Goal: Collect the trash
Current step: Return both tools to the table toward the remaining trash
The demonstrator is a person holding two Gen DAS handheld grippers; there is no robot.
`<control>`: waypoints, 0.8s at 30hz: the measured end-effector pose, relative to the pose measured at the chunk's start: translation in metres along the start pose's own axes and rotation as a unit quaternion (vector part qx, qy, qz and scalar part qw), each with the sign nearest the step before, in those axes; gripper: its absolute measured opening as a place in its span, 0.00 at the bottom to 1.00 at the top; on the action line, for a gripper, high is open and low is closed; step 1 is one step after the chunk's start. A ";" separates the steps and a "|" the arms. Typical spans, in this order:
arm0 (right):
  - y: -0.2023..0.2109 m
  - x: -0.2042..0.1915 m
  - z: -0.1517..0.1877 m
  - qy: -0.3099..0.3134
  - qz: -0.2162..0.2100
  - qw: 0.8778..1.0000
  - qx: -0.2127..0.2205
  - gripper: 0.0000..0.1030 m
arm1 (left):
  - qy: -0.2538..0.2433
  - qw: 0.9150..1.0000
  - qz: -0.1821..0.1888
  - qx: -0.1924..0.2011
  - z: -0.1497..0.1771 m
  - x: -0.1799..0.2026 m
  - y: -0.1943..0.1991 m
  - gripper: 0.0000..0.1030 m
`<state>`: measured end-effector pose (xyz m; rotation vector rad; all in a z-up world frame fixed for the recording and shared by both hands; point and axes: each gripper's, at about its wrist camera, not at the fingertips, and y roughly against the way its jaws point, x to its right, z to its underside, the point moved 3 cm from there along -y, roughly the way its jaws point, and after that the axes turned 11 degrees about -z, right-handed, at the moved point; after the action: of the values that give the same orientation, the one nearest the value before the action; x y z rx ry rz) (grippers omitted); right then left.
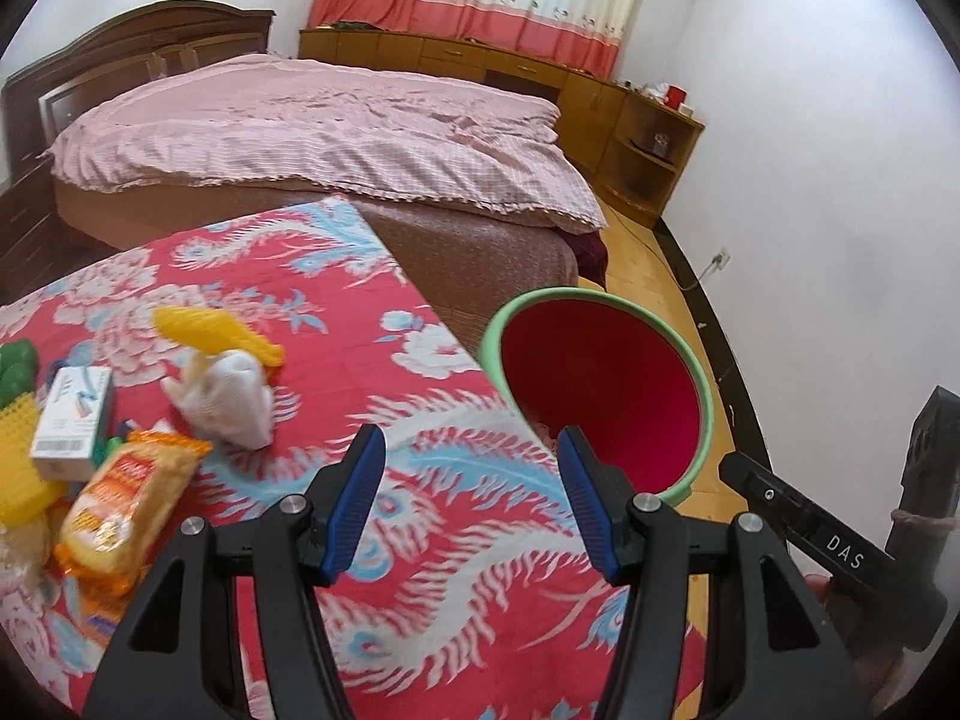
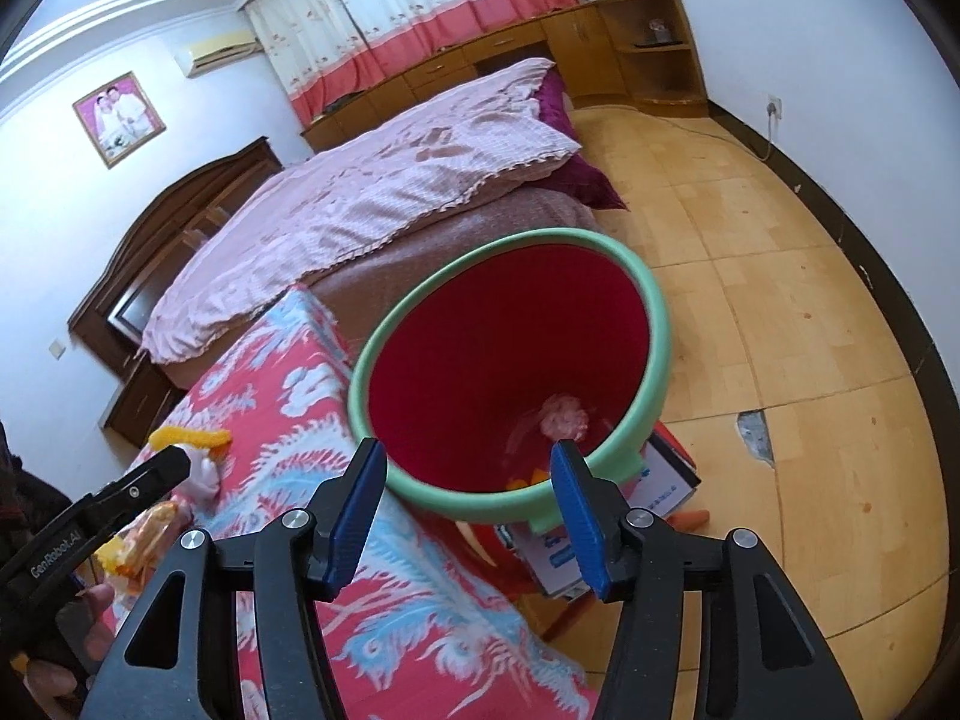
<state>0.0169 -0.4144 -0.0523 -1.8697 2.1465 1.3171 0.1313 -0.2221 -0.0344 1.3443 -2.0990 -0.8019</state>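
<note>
Right wrist: empty hand-held gripper gapes above bin.

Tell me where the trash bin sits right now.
The red bin with the green rim stands on the floor against the floral cloth's right edge, before the bed in both views.

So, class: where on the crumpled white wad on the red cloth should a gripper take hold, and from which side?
Probably the wad's bulging middle, from above. It lies loose on the cloth, soft and crumpled, so open jaws can straddle it and squeeze. The yellow piece touches its far side, so close across the free near and right flanks.
</note>
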 end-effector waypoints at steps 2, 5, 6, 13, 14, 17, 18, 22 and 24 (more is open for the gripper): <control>0.000 -0.007 0.003 0.004 -0.004 1.000 -0.003 0.57 | 0.005 1.000 -0.007 0.001 0.002 -0.008 0.005 0.58; 0.000 -0.017 0.009 0.012 -0.011 1.000 -0.009 0.57 | 0.015 1.000 -0.017 0.003 0.006 -0.020 0.011 0.58; -0.001 -0.019 0.010 0.013 -0.013 1.000 -0.011 0.57 | 0.021 1.000 -0.021 0.004 0.007 -0.027 0.014 0.58; -0.005 -0.038 0.022 0.022 -0.027 0.999 -0.029 0.57 | 0.051 0.998 -0.046 0.014 0.015 -0.062 0.031 0.58; -0.005 -0.041 0.024 0.025 -0.029 0.999 -0.031 0.57 | 0.057 0.997 -0.052 0.015 0.016 -0.069 0.034 0.58; -0.006 -0.051 0.029 0.033 -0.034 0.998 -0.035 0.57 | 0.070 0.995 -0.066 0.017 0.020 -0.085 0.039 0.58; -0.007 -0.054 0.030 0.036 -0.035 0.998 -0.036 0.57 | 0.074 0.995 -0.070 0.017 0.021 -0.091 0.040 0.58; -0.011 -0.066 0.034 0.046 -0.041 0.997 -0.044 0.57 | 0.083 0.993 -0.085 0.019 0.024 -0.111 0.045 0.58; -0.014 -0.072 0.037 0.051 -0.042 0.997 -0.048 0.57 | 0.088 0.991 -0.095 0.023 0.024 -0.123 0.048 0.58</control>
<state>0.0308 -0.3339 -0.0477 -2.0833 2.0578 1.3596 0.1310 -0.0884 -0.0293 1.5976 -1.8833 -0.6869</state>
